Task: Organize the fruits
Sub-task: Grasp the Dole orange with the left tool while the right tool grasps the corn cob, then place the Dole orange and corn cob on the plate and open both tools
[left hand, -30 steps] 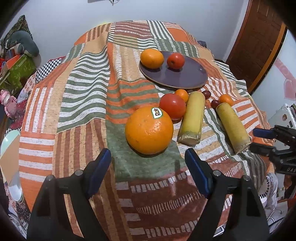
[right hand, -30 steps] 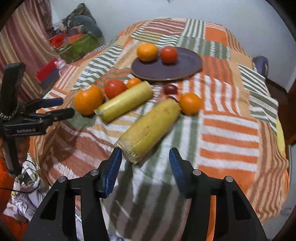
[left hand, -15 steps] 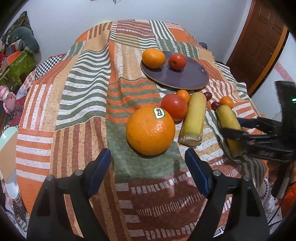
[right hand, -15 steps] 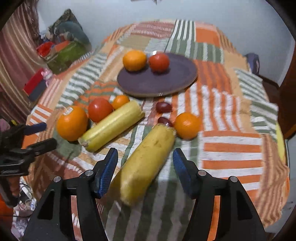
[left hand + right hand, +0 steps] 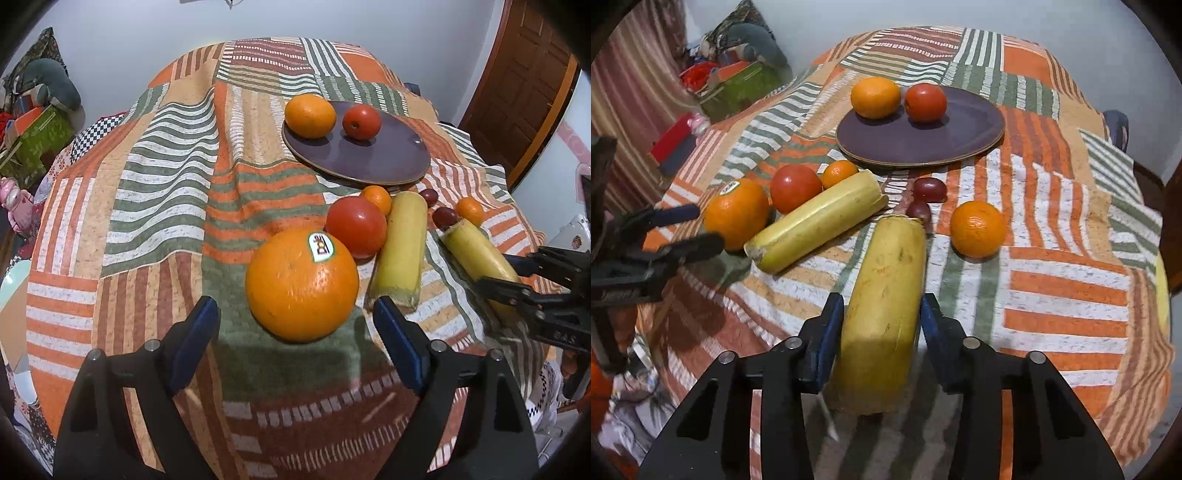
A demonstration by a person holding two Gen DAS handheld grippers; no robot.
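My right gripper (image 5: 882, 325) straddles the near end of a yellow banana piece (image 5: 886, 306) lying on the cloth; its pads sit close on both sides, touch unclear. My left gripper (image 5: 295, 328) is open just before a big stickered orange (image 5: 301, 284). Beside the orange lie a tomato (image 5: 356, 226), a small orange (image 5: 376, 197) and a second banana piece (image 5: 400, 245). Two dark grapes (image 5: 929, 188) and another orange (image 5: 977, 229) lie further right. The purple plate (image 5: 945, 142) holds an orange (image 5: 875, 96) and a tomato (image 5: 925, 101).
A striped patchwork cloth (image 5: 159, 192) covers the round table. Boxes and toys (image 5: 735, 79) stand at the far left beyond the table. A wooden door (image 5: 524, 81) is at the right. The left gripper shows in the right wrist view (image 5: 679, 232).
My right gripper has moved forward and its fingers now bracket the banana piece, narrower than before. My left gripper has edged slightly closer to the big orange.
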